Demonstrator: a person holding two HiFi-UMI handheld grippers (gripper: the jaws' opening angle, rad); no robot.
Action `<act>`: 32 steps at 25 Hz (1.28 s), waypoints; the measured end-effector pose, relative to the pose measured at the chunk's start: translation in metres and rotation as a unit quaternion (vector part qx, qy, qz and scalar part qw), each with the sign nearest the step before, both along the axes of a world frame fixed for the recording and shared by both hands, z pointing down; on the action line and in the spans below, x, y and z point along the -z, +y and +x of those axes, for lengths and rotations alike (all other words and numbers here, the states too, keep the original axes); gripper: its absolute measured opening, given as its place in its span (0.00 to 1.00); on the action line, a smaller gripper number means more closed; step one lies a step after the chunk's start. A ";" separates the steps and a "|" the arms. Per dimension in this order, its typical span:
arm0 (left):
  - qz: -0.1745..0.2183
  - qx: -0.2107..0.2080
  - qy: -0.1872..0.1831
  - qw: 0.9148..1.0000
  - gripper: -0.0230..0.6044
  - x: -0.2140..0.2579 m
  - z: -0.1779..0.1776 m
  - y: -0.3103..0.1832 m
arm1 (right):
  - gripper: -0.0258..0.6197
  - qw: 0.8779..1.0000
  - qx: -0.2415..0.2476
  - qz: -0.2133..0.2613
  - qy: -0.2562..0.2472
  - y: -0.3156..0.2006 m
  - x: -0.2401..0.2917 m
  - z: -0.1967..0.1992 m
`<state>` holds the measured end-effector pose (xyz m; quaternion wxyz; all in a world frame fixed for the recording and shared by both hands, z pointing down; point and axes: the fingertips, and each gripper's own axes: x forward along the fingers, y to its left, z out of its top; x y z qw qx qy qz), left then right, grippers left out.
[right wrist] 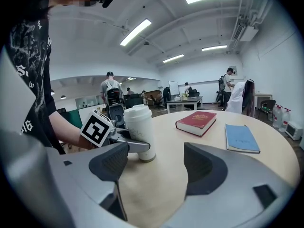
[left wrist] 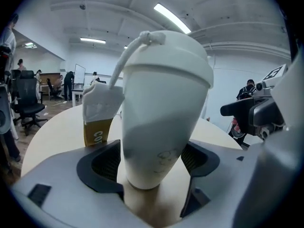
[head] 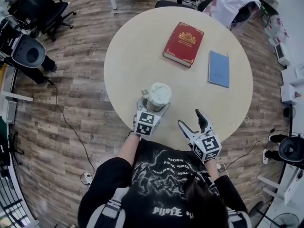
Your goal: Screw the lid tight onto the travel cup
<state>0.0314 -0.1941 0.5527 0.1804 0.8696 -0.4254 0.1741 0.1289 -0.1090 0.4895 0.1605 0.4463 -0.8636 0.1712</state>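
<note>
Travel cup (head: pixel 158 97) stands upright near the counter (head: pixel 142 46) edge, lid (left wrist: pixel 166 56) already seated on it. Left gripper (head: pixel 153 106) brackets the cup body, jaws spread and not pressing. Right gripper (head: pixel 191 118) hovers beside it, jaws released, empty. Tightening probably pending: left must clamp the body, right must grip and twist the lid.

Smooth, matt white, plastic-looking travel cup (head: pixel 158 97), pale matt smooth surface (head: pixel 133 56), red book (head: pixel 183 43) with gilt-stamped cover, blue notebook (head: pixel 219 68) plain matt, floor (head: pixel 76 80) of mixed-tone wood-grain planks
</note>
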 end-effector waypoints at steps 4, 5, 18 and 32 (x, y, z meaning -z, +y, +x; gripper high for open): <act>0.002 -0.019 0.003 1.000 0.67 -0.003 0.002 -0.002 | 0.60 1.000 0.006 0.000 -0.006 -0.004 0.005 -0.003; 0.003 -0.022 0.002 1.000 0.67 -0.005 0.002 -0.003 | 0.58 1.000 0.013 0.000 -0.011 -0.005 0.007 -0.005; 0.002 -0.072 -0.001 0.997 0.67 -0.009 0.001 -0.003 | 0.58 0.955 0.262 0.116 0.072 -0.055 0.067 -0.053; -0.007 -0.119 -0.013 0.993 0.67 -0.009 0.000 -0.003 | 0.65 0.771 0.555 0.122 0.289 -0.070 0.071 -0.116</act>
